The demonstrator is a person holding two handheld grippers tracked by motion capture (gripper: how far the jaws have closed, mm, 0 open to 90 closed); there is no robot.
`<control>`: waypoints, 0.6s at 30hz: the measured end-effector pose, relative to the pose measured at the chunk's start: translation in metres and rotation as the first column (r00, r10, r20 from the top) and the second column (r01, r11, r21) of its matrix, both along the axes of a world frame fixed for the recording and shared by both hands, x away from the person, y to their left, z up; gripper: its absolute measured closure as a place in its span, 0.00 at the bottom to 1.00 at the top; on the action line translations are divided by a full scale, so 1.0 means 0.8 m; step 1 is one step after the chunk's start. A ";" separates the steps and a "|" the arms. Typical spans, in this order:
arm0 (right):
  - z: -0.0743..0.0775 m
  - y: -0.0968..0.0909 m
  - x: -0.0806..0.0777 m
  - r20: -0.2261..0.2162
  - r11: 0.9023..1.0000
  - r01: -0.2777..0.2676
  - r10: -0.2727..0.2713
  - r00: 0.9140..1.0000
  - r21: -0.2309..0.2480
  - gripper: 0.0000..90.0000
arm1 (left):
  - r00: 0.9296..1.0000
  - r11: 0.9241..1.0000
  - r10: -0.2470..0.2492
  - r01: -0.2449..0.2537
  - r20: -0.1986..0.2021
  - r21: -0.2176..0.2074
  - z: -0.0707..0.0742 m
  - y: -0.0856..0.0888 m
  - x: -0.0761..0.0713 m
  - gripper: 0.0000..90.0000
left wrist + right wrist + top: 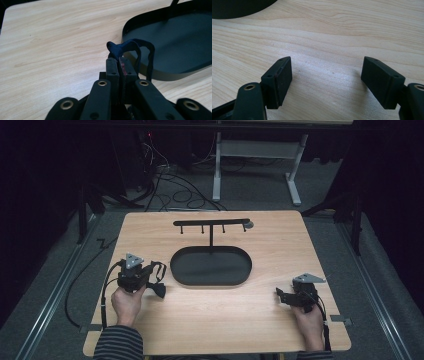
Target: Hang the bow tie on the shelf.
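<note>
A dark blue elastic band (124, 46) sticks up in a loop from my left gripper (119, 61), whose jaws are shut on it. In the high view the left gripper (152, 282) sits at the table's left, just left of a black oval tray (210, 267), with the band (160, 269) at its tip. A black T-shaped stand (211, 222) with several small pegs under its crossbar rises from the tray's far side. My right gripper (281, 296) rests low over the table at the front right, open, with bare wood between its fingers (279, 75).
The wooden table (280, 245) stands on grey carpet, with cables and a white desk frame (217, 170) behind it. The tray's rim (160, 73) lies close to the right of the left jaws, and its corner (237, 7) is far off at the upper left in the right gripper view.
</note>
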State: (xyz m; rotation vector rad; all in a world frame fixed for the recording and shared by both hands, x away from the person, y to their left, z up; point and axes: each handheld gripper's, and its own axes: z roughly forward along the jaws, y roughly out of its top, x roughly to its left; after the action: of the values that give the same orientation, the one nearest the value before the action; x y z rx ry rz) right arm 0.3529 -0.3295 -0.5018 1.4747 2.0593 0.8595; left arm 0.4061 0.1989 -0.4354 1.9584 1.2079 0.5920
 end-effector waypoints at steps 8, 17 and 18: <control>0.000 0.000 0.000 0.000 1.000 0.001 -0.001 1.000 0.001 0.29 | 0.998 0.999 -0.051 0.051 0.027 0.007 0.018 -0.016 -0.006 0.97; 0.000 0.000 0.000 0.000 1.000 0.001 -0.001 1.000 0.002 0.29 | 0.993 0.995 -0.101 0.101 0.059 0.010 0.035 -0.033 -0.009 0.97; 0.000 0.000 0.000 0.000 1.000 0.001 -0.001 1.000 0.002 0.29 | 0.993 0.995 -0.102 0.102 0.064 0.003 0.036 -0.035 -0.009 0.97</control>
State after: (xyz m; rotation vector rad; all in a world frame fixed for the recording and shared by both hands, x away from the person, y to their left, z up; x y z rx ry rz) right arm 0.3529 -0.3296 -0.5017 1.4764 2.0583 0.8618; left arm 0.3987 0.1712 -0.4068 1.9730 1.0619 0.5966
